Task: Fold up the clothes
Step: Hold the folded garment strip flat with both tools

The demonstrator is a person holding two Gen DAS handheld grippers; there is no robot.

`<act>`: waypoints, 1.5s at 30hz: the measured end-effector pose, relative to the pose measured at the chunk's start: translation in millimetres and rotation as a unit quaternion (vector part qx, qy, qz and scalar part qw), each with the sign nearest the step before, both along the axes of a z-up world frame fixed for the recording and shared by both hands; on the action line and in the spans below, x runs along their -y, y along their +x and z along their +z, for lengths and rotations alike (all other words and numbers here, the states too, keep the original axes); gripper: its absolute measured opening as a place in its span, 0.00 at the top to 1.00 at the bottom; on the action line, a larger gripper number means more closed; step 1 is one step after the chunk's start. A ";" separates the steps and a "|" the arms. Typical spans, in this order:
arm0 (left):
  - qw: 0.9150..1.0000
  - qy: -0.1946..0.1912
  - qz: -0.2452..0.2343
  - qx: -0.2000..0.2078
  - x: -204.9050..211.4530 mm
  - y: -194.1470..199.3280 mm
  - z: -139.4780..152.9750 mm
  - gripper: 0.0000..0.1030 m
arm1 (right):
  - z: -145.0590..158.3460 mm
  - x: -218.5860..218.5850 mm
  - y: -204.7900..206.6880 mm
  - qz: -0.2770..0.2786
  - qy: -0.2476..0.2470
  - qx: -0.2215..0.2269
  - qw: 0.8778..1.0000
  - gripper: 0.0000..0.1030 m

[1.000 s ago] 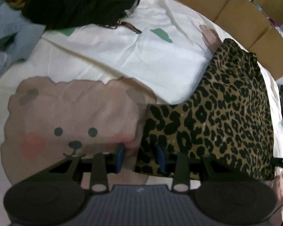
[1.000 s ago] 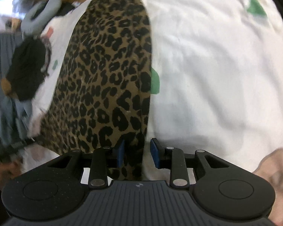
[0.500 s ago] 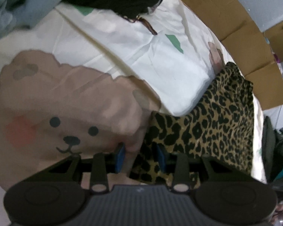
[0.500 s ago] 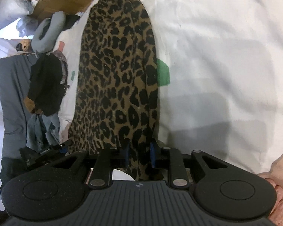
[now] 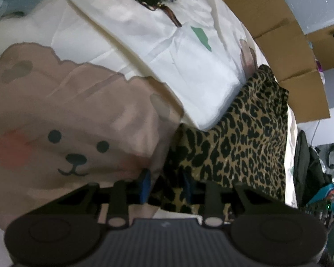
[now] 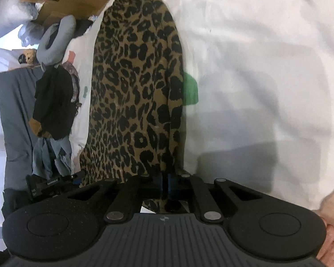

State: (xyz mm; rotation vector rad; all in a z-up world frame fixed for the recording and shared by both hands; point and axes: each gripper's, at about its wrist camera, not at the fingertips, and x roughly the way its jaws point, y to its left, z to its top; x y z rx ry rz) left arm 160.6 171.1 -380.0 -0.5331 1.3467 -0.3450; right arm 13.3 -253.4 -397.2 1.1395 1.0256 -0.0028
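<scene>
Leopard-print cloth (image 6: 135, 89) lies stretched long on the bed sheet (image 6: 256, 66), and the right tool (image 6: 164, 183), spread a second ago, now has its fingers pressed together on the cloth's near edge. The left tool (image 5: 165, 187) stays spread around the other end beside the sheet's bear picture (image 5: 73, 120). With one end pinched, a fold looks close.
</scene>
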 end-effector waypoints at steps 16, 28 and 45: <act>0.994 0.018 -0.094 0.054 25.6 11.4 -1.3 0.70 | -9.0 3.7 -0.3 -0.007 -0.002 -0.013 1.000 0.98; 0.994 0.004 -0.090 0.064 20.9 12.4 -2.0 0.96 | -13.5 1.6 1.2 -0.006 0.004 -0.017 1.000 0.98; 0.996 -0.049 -0.079 0.019 4.0 15.1 -14.7 0.73 | -15.1 2.1 -3.4 0.001 0.004 -0.004 1.000 0.86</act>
